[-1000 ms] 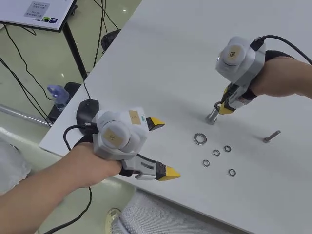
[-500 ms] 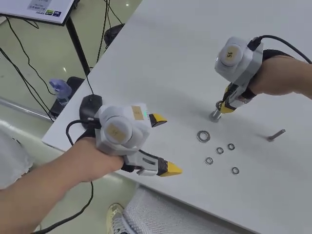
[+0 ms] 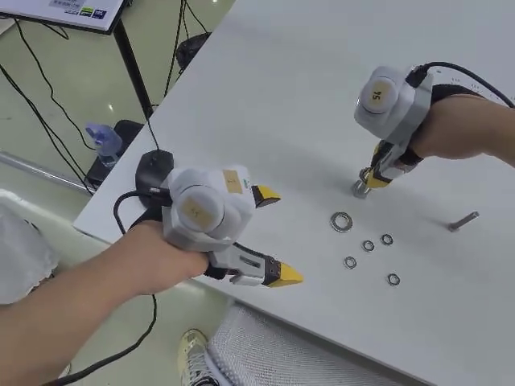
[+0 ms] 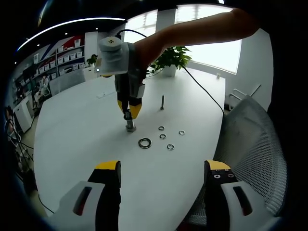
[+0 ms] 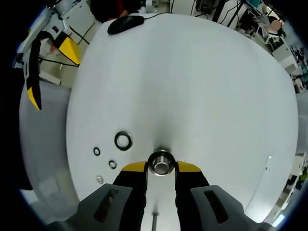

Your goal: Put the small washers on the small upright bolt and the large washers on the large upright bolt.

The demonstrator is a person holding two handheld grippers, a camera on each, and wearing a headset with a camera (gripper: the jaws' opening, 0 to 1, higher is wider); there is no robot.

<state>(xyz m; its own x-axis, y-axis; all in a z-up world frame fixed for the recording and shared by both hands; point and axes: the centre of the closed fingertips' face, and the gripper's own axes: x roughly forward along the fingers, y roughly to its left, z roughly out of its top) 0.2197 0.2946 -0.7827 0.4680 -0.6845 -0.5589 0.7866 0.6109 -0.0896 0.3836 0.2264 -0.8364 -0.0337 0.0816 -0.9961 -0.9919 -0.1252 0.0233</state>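
The white desk [image 3: 265, 96] is smooth and bare, so anything knocked loose would likely skate or roll toward its near edge. The left tool [image 3: 280, 236] hovers over that edge, jaws spread wide and holding nothing. The right tool [image 3: 368, 181] points down with its yellow tips closed on either side of the large bolt [image 3: 359, 190], which stands head-down on the desk. If that grip lets go off-square, the bolt could tip and scatter the rings just beside it. The small bolt [image 3: 464, 221] lies flat, well apart to the right, and would need standing up – thin as it is, it looks easy to topple. The large washer [image 3: 341, 221], a thick grey ring, lies flat near the large bolt. Four small washers [image 3: 368, 245] sit in a loose cluster just beyond it – thin, flat and probably hard to pinch.
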